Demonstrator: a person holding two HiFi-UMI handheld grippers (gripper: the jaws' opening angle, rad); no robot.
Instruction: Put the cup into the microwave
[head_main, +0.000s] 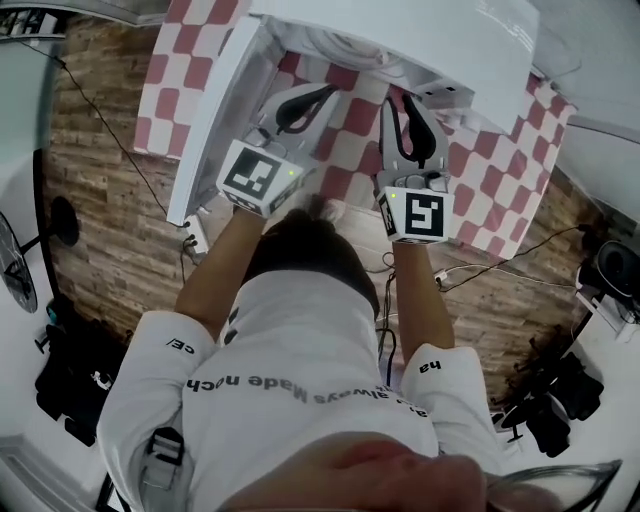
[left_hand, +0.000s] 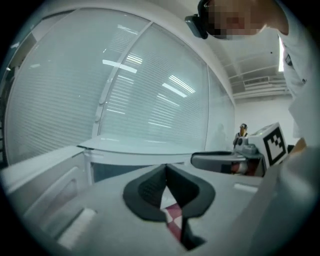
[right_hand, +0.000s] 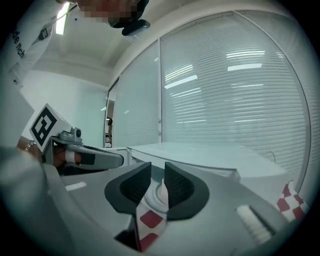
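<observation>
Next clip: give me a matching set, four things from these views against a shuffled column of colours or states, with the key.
Things:
1. grey left tool with black jaws
2. grey right tool with black jaws
3. white microwave door
4. checked fabric tablecloth

States:
A. red and white squares
B. jaw tips touching
C. swung open
D. narrow gap between the jaws

Pairs: 1-B; 2-D; 3-C; 4-A
</observation>
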